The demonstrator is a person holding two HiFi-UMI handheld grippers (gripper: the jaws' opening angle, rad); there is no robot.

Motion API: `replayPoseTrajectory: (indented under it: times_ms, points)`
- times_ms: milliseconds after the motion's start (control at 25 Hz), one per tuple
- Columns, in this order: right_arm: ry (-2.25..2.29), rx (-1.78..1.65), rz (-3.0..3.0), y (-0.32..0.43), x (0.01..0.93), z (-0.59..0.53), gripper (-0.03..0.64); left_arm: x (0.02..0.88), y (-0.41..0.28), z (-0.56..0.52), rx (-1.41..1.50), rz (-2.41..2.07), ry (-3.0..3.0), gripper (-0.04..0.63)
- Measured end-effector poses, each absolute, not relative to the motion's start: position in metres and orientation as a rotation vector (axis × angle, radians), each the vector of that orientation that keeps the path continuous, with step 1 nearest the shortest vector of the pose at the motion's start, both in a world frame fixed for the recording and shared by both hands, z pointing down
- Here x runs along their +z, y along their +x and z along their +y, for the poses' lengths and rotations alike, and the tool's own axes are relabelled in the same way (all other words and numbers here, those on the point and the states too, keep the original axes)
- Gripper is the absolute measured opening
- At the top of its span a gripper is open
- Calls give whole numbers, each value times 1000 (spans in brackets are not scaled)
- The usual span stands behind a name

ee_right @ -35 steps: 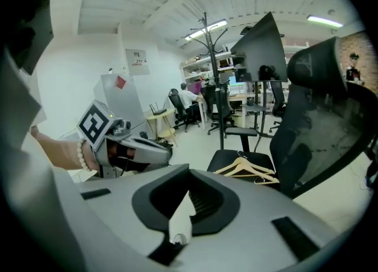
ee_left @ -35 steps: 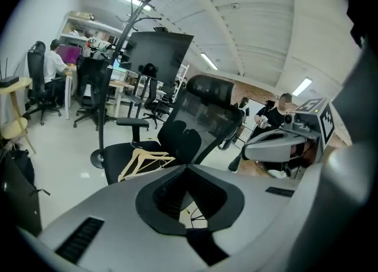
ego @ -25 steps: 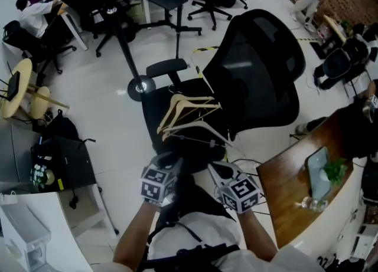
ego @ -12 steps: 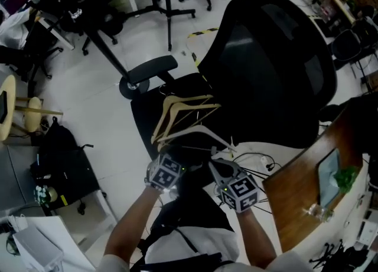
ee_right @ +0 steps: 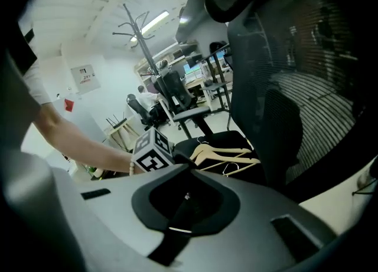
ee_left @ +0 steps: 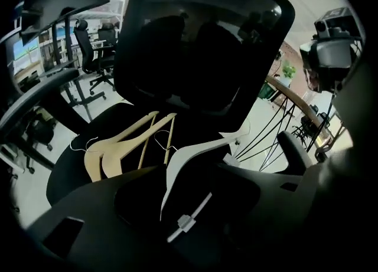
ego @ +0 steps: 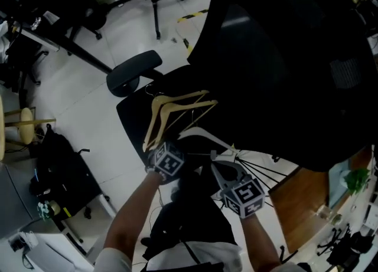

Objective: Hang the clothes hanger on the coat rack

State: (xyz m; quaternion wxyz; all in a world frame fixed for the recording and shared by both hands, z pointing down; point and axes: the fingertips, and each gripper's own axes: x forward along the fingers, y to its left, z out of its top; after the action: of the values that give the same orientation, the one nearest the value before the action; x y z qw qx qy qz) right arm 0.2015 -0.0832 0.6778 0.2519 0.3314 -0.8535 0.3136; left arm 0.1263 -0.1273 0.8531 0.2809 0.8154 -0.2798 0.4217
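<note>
Two wooden hangers (ego: 171, 108) and a white hanger (ego: 201, 135) lie on the seat of a black office chair (ego: 283, 58). My left gripper (ego: 160, 148) hangs at the near ends of the wooden hangers. Its jaws have just been opening and stand open. In the left gripper view the white hanger (ee_left: 198, 154) runs down towards the left gripper (ee_left: 189, 206), untouched, with the wooden hangers (ee_left: 127, 144) to its left. My right gripper (ego: 220, 167) hovers beside the white hanger's near arm; its jaws do not show. A coat rack (ee_right: 131, 26) stands far off in the right gripper view.
The chair's tall mesh back fills the right of the head view and its armrest (ego: 133, 67) juts out at the left. A wooden desk (ego: 301, 197) lies at lower right, with cables (ego: 260, 164) beside it. A dark bag (ego: 59, 167) and a stool (ego: 23, 124) sit on the floor at left.
The head view has closed in on the chair. Both grippers have sunk towards the seat. The left one has come up to the wooden hangers' near ends.
</note>
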Motion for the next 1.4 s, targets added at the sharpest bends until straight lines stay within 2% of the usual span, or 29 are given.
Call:
replayPoseTrajectory:
  times_ms: [480,920,1040,1400]
  points:
    - [926,922,-2267,208,730,-120,6,945,153,-152,1326,-551,2211,219]
    - [943,993,-2257,211,743,-121,6,978,154,-149,1495,-449,2268,218]
    - [937,1001,-2243,214,747,-117,6,983,153,-150,1575,-429,2294,187]
    - [959,1013,-2251,214,743,-114,6,992,152,-149,1742,-481,2292,178]
